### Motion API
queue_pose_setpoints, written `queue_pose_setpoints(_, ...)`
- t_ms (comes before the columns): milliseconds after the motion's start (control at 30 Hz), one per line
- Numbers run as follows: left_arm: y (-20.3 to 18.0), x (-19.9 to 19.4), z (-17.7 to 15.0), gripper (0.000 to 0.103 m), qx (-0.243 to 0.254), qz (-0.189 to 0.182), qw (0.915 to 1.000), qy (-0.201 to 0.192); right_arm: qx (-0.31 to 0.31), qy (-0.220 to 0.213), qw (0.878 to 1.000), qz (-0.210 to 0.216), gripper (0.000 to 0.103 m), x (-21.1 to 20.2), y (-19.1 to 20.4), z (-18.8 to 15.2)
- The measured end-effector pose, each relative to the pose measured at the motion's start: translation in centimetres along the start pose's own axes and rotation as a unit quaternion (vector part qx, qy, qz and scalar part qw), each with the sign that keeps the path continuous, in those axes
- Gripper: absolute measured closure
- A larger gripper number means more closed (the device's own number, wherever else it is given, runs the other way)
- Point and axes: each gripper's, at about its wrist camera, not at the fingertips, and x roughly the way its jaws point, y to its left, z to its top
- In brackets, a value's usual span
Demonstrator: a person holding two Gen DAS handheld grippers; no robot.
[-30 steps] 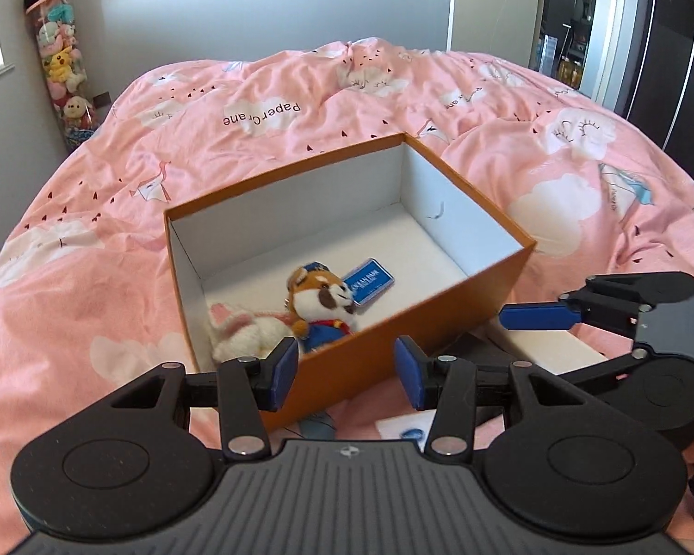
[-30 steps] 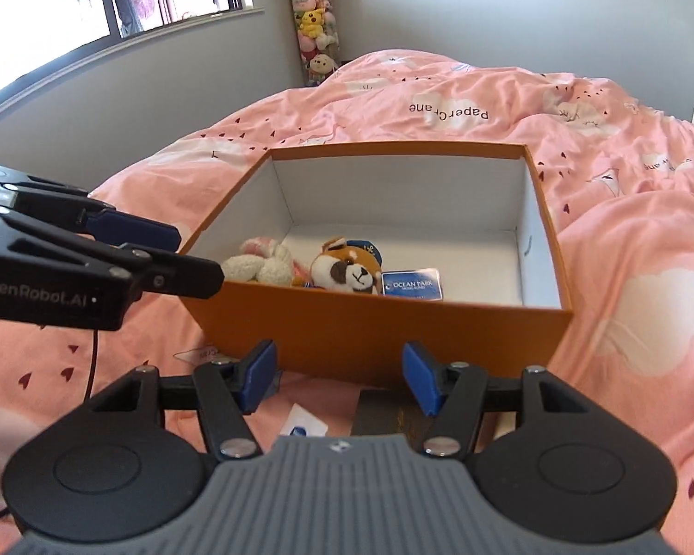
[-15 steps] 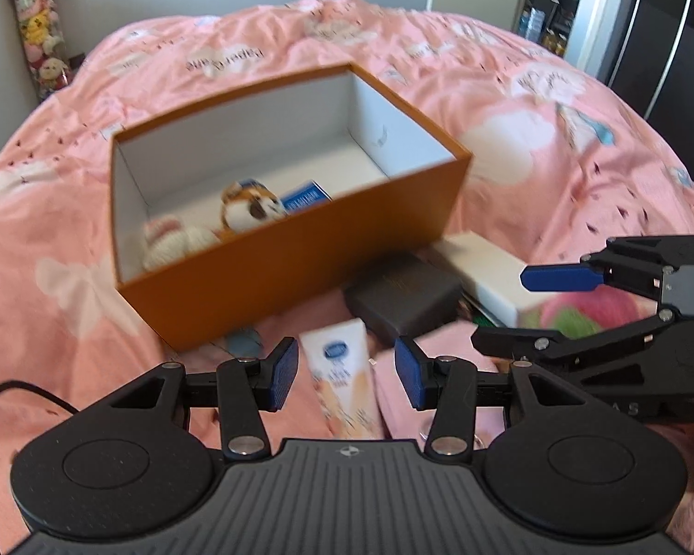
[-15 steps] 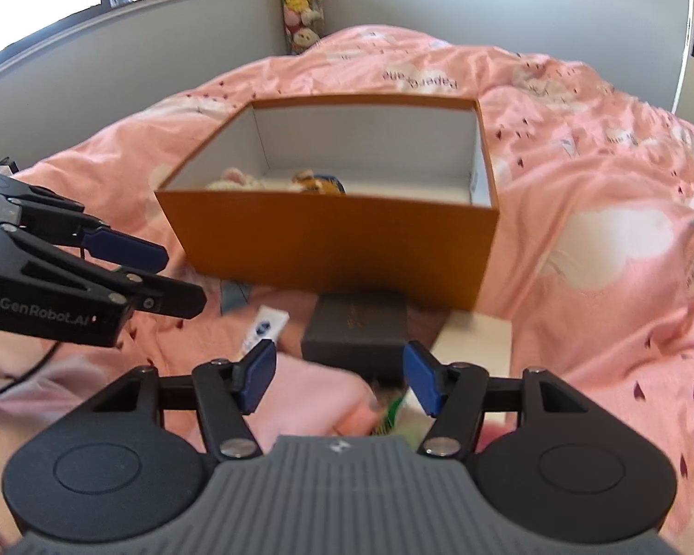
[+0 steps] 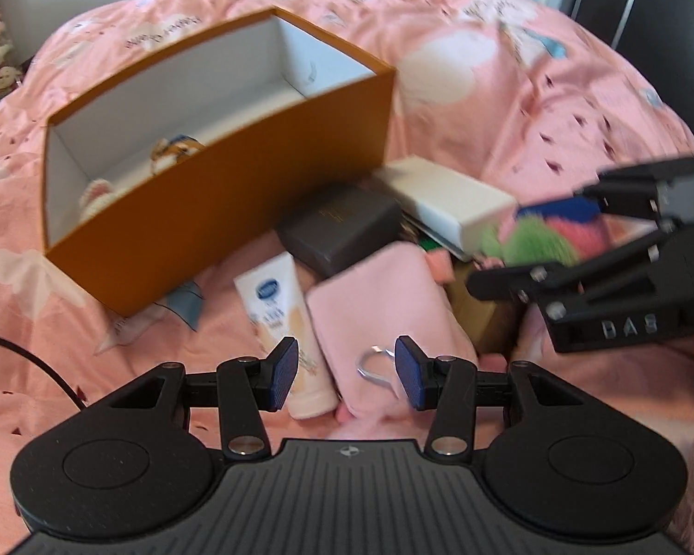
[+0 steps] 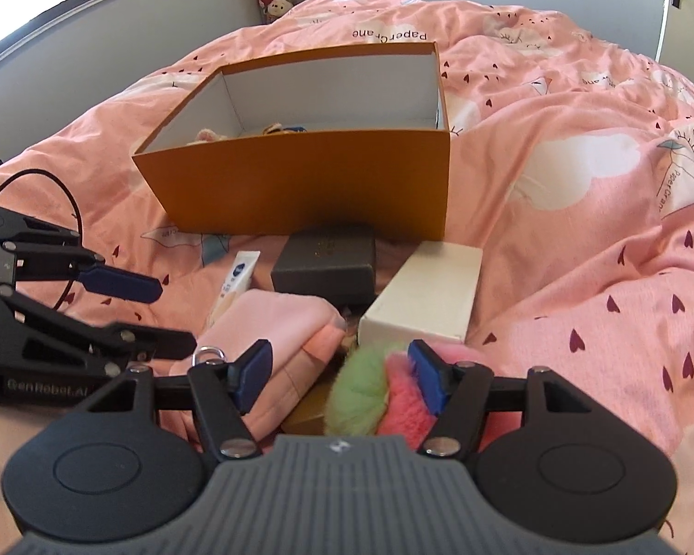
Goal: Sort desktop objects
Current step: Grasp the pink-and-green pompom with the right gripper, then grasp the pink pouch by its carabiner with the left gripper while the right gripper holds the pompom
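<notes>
Where the rigid orange box [image 6: 310, 185] ends, a fluffy pompom [image 6: 370, 393] lies.

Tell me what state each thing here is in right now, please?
Orange box: open, no lid, soft toys inside.
Cream tube: lying flat on the bedspread, cap on.
Dark grey box: closed, lying flat.
White box: closed, lying flat.
Pink pouch: lying flat, metal ring on top.
Fluffy green-and-pink toy: lying loose.
Left gripper: jaws open, empty.
Right gripper: jaws opening, not gripping.
</notes>
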Motion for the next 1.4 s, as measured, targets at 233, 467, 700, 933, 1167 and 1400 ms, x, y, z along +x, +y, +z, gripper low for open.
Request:
queue_pose_setpoints(233,-1.0,0.3,-0.3,0.049,0.026,0.006,0.9996,0.013,0.001,-0.001,1.000,-0.017,0.036,-1.0,-1.6,-0.3)
queue_pose_setpoints(467,-0.8,0.4,-0.4,0.049,0.015,0.001,0.9998,0.015,0.014,0.028,0.999,-0.037,0.032,-1.0,-3.3,-1.4)
queue_pose_setpoints(700,-0.6,0.5,-0.3,0.049,0.007,-0.004,0.9999,0.015,0.035,0.026,0.999,-0.019,0.032,-0.2,-3.3,-1.6)
queue_pose_setpoints(933,-0.6,0.5,-0.3,0.049,0.006,-0.005,0.9999,0.015,0.025,0.035,0.999,-0.019,0.055,0.8,-3.0,-1.5)
queue_pose_setpoints(1167,-0.5,0.5,0.0,0.042,-0.003,-0.027,0.9996,0.006,0.006,0.015,1.000,0.002,0.057,-0.1,-2.1,-1.0)
queue_pose_setpoints(1400,2.0,2.8,-0.2,0.037,-0.104,-0.080,0.9903,0.047,-0.015,0.019,1.000,0.020,0.057,0.9,-0.5,-0.6)
